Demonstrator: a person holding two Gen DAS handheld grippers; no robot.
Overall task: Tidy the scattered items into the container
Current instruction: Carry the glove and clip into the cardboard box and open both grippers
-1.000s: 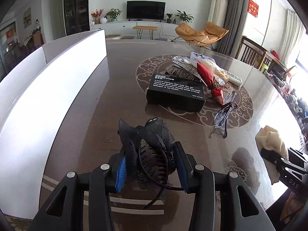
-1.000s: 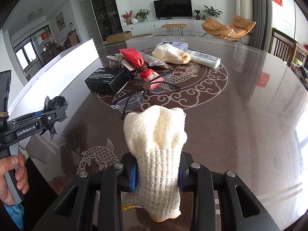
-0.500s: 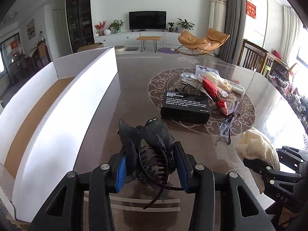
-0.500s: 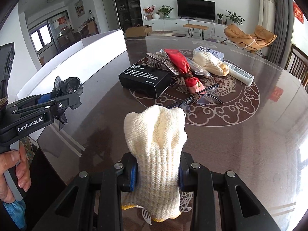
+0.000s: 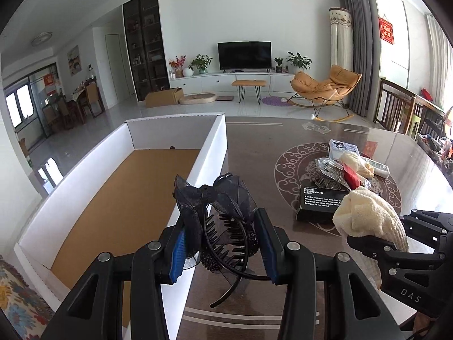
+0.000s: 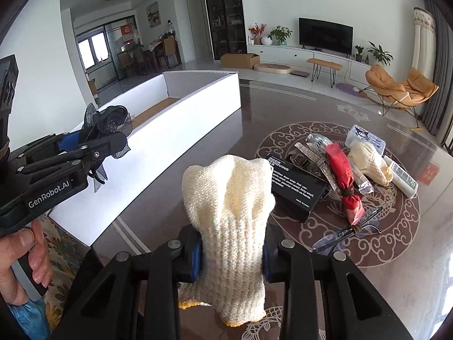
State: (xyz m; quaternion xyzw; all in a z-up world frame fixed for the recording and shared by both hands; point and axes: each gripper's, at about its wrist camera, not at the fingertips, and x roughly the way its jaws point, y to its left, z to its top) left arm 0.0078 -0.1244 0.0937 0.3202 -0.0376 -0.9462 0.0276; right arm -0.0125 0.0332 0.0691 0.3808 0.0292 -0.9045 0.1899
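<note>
Beside white box (image 5: 218,153), cluttered table (image 5: 254,147)

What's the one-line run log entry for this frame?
left gripper: shut on black hair clip | right gripper: shut on cream knit glove | white box: nothing inside yet | stage: carrying
</note>
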